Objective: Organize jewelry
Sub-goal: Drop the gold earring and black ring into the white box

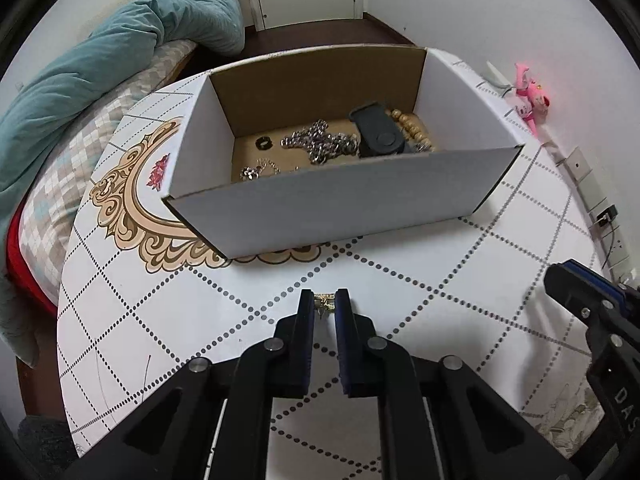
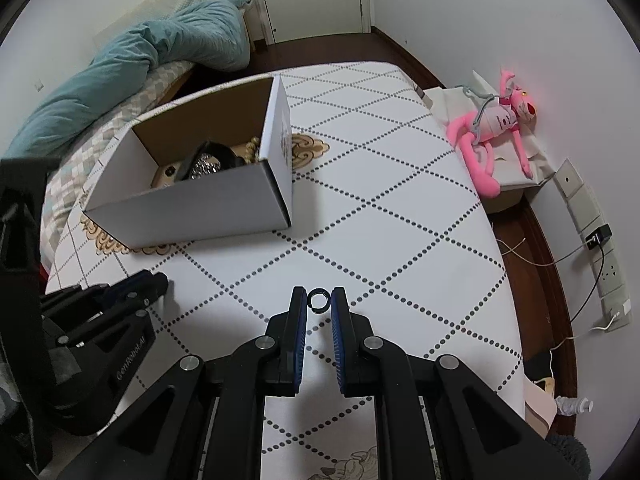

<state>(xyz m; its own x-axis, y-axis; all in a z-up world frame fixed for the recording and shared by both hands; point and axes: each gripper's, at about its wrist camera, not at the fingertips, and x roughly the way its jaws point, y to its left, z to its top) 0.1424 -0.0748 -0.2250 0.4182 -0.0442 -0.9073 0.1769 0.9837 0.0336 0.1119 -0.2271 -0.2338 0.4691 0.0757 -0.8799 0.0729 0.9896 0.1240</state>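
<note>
At the bottom centre of the left wrist view, the left hand-held gripper [image 1: 325, 300] is pressed together on a small gold-coloured piece of jewelry [image 1: 324, 303], pinched at the very tips of its fingers just above the table [image 1: 400, 280]; what kind of piece it is cannot be told. At the lower right edge of that view the other gripper's dark fingers reach in.

In the right wrist view, bottom centre, the right hand-held gripper [image 2: 319, 300] pinches a small black ring [image 2: 319, 300] between its blue-padded tips, over the white table top with its dotted diamond pattern. The left one shows at the lower left of this frame.

Further up, in the middle of the left view, an open white cardboard box [image 1: 340, 208] stands on the table over a tan ornamental print. Inside lie a silver chain [image 1: 320, 145], a black strap-like item [image 1: 376, 130], wooden beads [image 1: 412, 126], a small dark ring [image 1: 263, 143] and a lighter sparkly piece [image 1: 256, 170] near the front wall.

At the right of the right view, a pink plush toy [image 2: 492, 136] lies beside the table near the wall. In the upper left, a teal duvet [image 2: 132, 68] is heaped on a bed, with a white door behind.
</note>
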